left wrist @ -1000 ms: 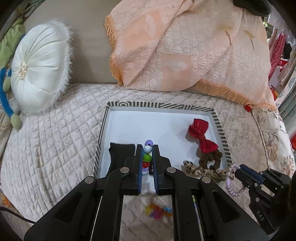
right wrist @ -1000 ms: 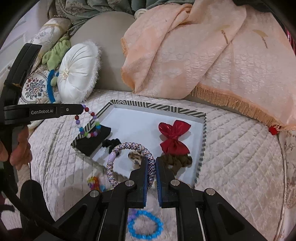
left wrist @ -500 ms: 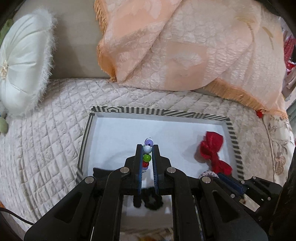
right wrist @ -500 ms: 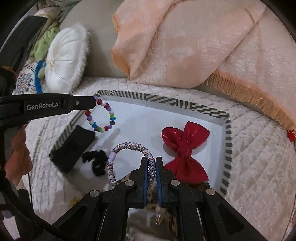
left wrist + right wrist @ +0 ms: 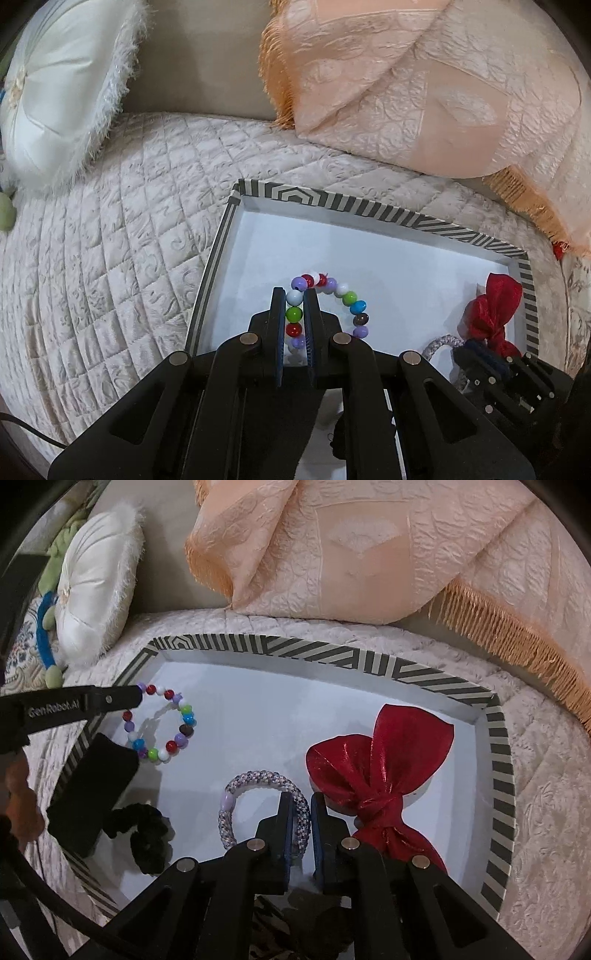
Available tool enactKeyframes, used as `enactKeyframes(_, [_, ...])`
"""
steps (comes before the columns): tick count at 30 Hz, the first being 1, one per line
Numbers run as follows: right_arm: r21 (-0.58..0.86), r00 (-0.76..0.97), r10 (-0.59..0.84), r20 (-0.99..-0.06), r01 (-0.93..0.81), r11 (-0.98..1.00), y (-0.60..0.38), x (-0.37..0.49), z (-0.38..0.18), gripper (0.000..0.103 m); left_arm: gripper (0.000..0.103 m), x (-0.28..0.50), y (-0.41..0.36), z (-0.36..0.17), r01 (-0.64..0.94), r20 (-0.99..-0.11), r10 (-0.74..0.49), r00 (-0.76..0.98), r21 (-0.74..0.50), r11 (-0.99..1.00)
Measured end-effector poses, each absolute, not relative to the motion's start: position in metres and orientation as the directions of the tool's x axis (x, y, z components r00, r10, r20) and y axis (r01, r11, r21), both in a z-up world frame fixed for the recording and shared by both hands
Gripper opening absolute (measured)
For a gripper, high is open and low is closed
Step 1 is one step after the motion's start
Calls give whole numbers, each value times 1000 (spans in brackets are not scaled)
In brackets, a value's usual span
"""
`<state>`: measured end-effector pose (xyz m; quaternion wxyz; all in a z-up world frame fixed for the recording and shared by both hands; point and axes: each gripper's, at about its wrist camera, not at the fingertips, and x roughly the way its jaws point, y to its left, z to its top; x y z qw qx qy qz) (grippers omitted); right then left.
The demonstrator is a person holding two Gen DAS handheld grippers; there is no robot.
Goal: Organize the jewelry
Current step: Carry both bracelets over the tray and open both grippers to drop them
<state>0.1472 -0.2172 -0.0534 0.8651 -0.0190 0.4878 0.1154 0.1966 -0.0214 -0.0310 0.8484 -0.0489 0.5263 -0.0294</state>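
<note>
A: What is the left gripper (image 5: 294, 295) holding?

B: Its 2 fingers are clamping the multicolored bead bracelet (image 5: 334, 295), with white, green and red beads showing between them. The rest of the loop is hanging over the white floor of the striped-rim tray (image 5: 388, 212).

A: And the right gripper (image 5: 298, 799)?

B: It is gripping the braided lavender bracelet (image 5: 236, 797), jaws pressed together on the braid, over the near part of the same tray (image 5: 495, 746).

A: What else is lying in the tray?

B: A shiny red bow (image 5: 373, 775) is sitting just beside the right gripper. A black scrunchie (image 5: 147, 834) and a black rectangular pad (image 5: 88, 794) are resting at the tray's left side.

A: Where is the tray sitting?

B: On a quilted cream bedspread (image 5: 110, 240), with a round white cushion (image 5: 55, 81) and a peach fringed throw (image 5: 406, 85) lying behind it.
</note>
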Motion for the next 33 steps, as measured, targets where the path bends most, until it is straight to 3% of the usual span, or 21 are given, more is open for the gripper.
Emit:
enactKeyframes(4, [87, 512, 193, -837, -225, 970, -217, 141, -48, 11, 11, 196, -21, -32, -6, -893, -104, 437, -119, 993])
enactKeyframes(5, [89, 517, 195, -833, -223, 971, -219, 139, -47, 17, 12, 195, -22, -33, -5, -895, -99, 435, -112, 994])
enactKeyframes(6, [93, 522, 198, -830, -221, 971, -220, 137, -45, 27, 20, 195, -23, -34, -6, -897, -96, 431, -109, 994])
enactKeyframes(7, [99, 524, 203, -827, -220, 971, -221, 136, -43, 32, 31, 194, -23, -34, -7, -899, -95, 427, -109, 994])
enactKeyframes(9, [114, 525, 218, -823, -222, 968, -222, 132, -40, 33, 38, 189, -23, -32, -9, -896, -105, 431, -121, 993])
enactKeyframes(33, [170, 620, 242, -747, -174, 970, -231, 31, 15, 37, 38, 77, -32, 29, 4, -811, -21, 584, -22, 1000])
